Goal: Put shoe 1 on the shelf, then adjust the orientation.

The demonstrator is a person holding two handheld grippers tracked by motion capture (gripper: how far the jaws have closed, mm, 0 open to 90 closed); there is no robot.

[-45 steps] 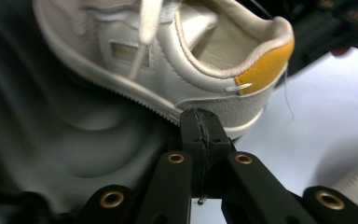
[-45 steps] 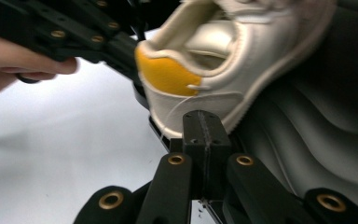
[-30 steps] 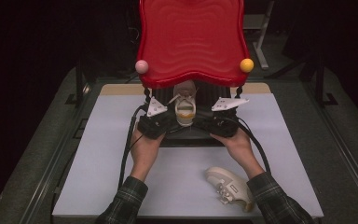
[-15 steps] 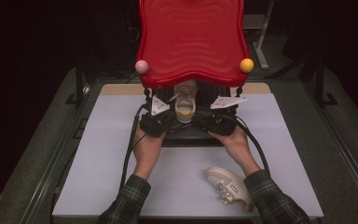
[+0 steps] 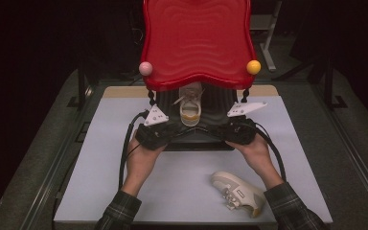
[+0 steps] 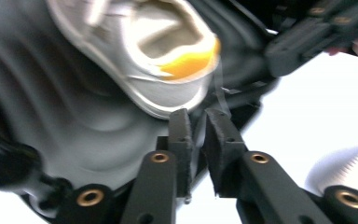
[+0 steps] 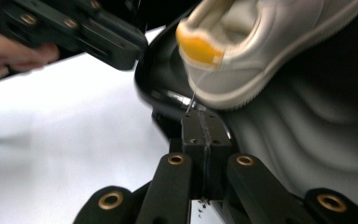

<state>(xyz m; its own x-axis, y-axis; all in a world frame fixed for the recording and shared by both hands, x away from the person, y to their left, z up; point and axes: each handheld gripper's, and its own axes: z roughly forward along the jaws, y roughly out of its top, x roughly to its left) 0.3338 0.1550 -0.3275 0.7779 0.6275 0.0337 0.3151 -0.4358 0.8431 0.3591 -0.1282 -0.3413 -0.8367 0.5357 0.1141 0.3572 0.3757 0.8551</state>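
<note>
A white sneaker (image 5: 190, 105) with a yellow heel tab sits on the black lower shelf (image 5: 215, 108), heel toward me, under the red top shelf (image 5: 196, 43). My left gripper (image 5: 170, 130) is at the shelf's front edge, left of the heel. In the left gripper view its jaws (image 6: 198, 116) have just been opening and stand a narrow gap apart below the heel (image 6: 168, 70), pressing on nothing. My right gripper (image 5: 231, 130) is right of the heel. Its jaws (image 7: 201, 116) are shut on a thin white string that runs up to the sneaker (image 7: 261, 56).
A second white sneaker (image 5: 237, 191) lies on its side on the pale table (image 5: 100, 158) at front right, by the right forearm. The rack's red shelf carries a pink ball (image 5: 145, 68) and a yellow ball (image 5: 253, 66) at its front corners. Dark floor surrounds the table.
Both grippers have drawn a little apart and slightly back toward the person. The sneaker on the black shelf has stayed in place.
</note>
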